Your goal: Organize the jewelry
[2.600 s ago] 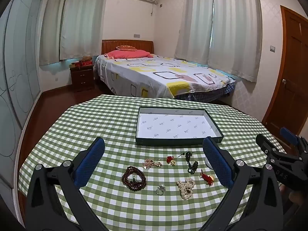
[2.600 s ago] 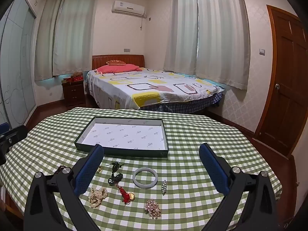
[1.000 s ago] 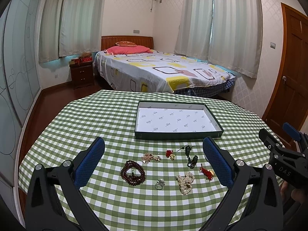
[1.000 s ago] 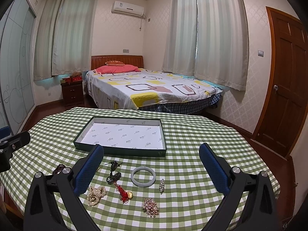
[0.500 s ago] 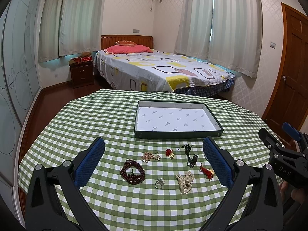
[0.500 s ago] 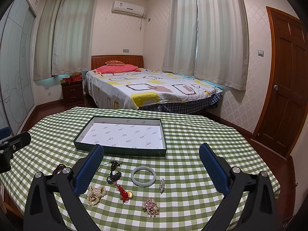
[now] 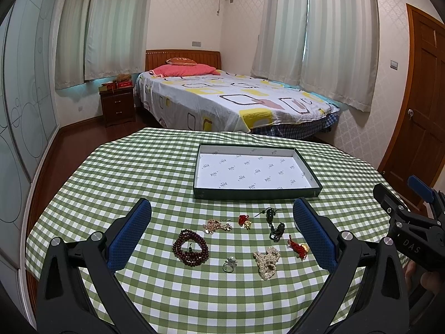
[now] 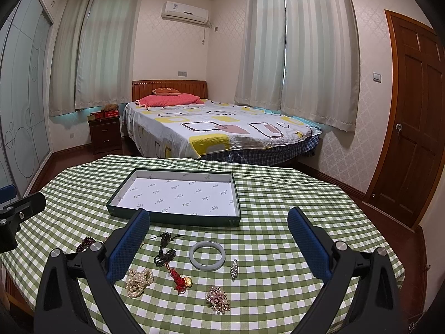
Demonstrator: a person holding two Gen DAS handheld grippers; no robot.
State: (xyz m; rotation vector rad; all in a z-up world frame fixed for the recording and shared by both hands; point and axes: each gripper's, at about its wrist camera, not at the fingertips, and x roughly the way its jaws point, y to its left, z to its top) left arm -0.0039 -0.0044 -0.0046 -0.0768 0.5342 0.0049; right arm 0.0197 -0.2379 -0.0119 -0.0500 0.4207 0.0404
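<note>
Jewelry lies on the green checked tablecloth (image 7: 116, 183) in front of a shallow dark green tray (image 7: 256, 193) with a white lining; the tray also shows in the right wrist view (image 8: 178, 215). Near my open, empty left gripper (image 7: 222, 222) are a dark red bead bracelet (image 7: 190, 247), a silver ring (image 7: 229, 264), a pearl strand (image 7: 266, 258), a gold chain (image 7: 217, 225) and a dark cord pendant (image 7: 274, 224). My open, empty right gripper (image 8: 219, 231) hovers over a pale jade bangle (image 8: 207, 255), a red tassel charm (image 8: 182, 279), a brooch (image 8: 217, 299) and a small crystal pin (image 8: 234, 269).
The table is round, its edge close on all sides. Beyond it stand a bed (image 7: 222, 103), a nightstand (image 7: 118, 105) and a wooden door (image 8: 411, 139). The right gripper's body shows at the right of the left wrist view (image 7: 408, 231).
Both grippers have risen and drawn back slightly, so the tray and jewelry sit a little lower and farther in view. Both stay open; nothing on the table moved.
</note>
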